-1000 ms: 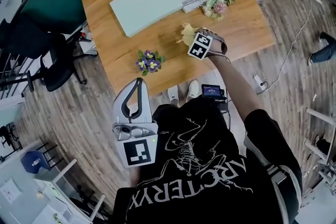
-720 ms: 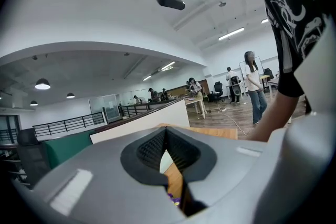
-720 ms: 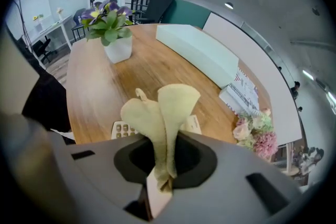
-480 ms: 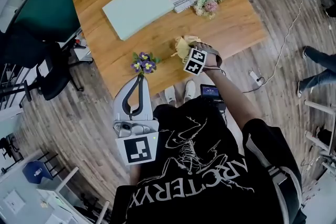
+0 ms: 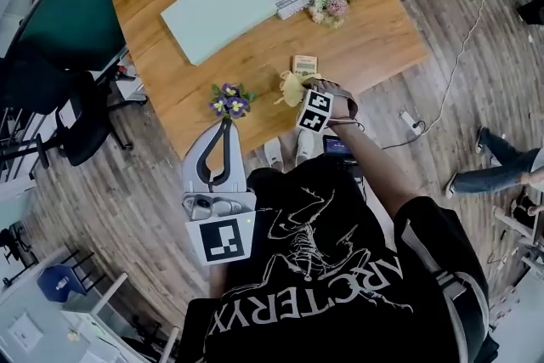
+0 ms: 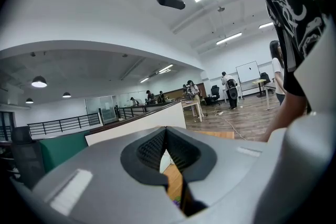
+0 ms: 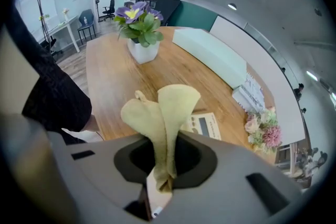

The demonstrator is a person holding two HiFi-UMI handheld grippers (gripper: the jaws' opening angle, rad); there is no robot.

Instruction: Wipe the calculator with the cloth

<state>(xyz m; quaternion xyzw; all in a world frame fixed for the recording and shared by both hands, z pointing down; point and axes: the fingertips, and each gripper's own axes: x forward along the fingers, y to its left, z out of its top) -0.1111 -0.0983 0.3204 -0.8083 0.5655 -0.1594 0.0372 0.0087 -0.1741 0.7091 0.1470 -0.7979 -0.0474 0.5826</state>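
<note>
Head view: the calculator (image 5: 304, 64) lies near the lower edge of the table (image 5: 374, 38), at centre frame. Just below it we see the right gripper (image 5: 299, 94) carrying the yellow cloth (image 5: 291, 87), bunched so that a loose fold leads, presumably ready to rub the keys. The left gripper (image 5: 225, 130) hangs unused at lower left, off the table. The black shirt (image 5: 323, 268) reads "ARC'TERYX". Left gripper view: the jaws are pressed together on nothing and point into the room. Right gripper view: the jaws pinch the cloth's lower end; the calculator lies just beyond it, its print too small to read.
</note>
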